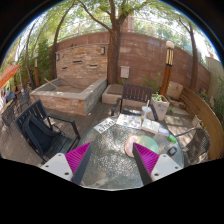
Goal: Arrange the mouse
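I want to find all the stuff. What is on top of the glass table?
On the glass table, beyond the open gripper, lie flat papers or magazines and some small items too small to name. No mouse is clearly visible.

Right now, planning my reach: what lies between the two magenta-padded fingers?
In the gripper view, only bare grey round tabletop lies between the open gripper's fingers; white papers lie beyond.

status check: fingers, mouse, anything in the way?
Fingers open, holding nothing, above the glass table. Mouse not identifiable from this view. Papers and small items lie beyond the fingers; nothing between them.
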Motion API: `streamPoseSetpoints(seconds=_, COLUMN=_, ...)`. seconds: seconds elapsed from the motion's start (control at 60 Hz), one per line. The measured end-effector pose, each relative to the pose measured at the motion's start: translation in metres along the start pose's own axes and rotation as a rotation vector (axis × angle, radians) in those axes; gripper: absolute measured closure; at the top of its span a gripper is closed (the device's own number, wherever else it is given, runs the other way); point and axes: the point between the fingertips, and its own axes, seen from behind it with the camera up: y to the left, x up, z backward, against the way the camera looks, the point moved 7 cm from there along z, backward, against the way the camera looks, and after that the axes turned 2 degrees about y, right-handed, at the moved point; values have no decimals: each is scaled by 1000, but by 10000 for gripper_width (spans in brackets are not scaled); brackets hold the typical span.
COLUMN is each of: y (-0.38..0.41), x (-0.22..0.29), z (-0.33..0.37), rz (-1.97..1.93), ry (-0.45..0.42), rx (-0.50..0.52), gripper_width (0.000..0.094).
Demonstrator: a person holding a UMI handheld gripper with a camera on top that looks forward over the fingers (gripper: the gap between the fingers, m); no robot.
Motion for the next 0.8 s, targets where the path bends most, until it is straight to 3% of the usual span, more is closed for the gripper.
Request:
streamPoseSetpoints(seconds=0.15, y=-19, x=-25, z=-7, rz=-36, ry=58, rx=-25, gripper_width=89)
streamPoseSetpoints(seconds=0.433, y=-157, x=-150, z=-69, rz=-86, ry=189, rx=-90, gripper_width=97)
streamPoseSetpoints(seconds=0.567, y=-242, x=-191, z=-110, rz=-85, ry=193, rx=-126, gripper_width=92)
streamPoseSetpoints(seconds=0.8, y=-369, x=-207, z=-202, rz=-164, ry=124, rx=-179, gripper_width=96)
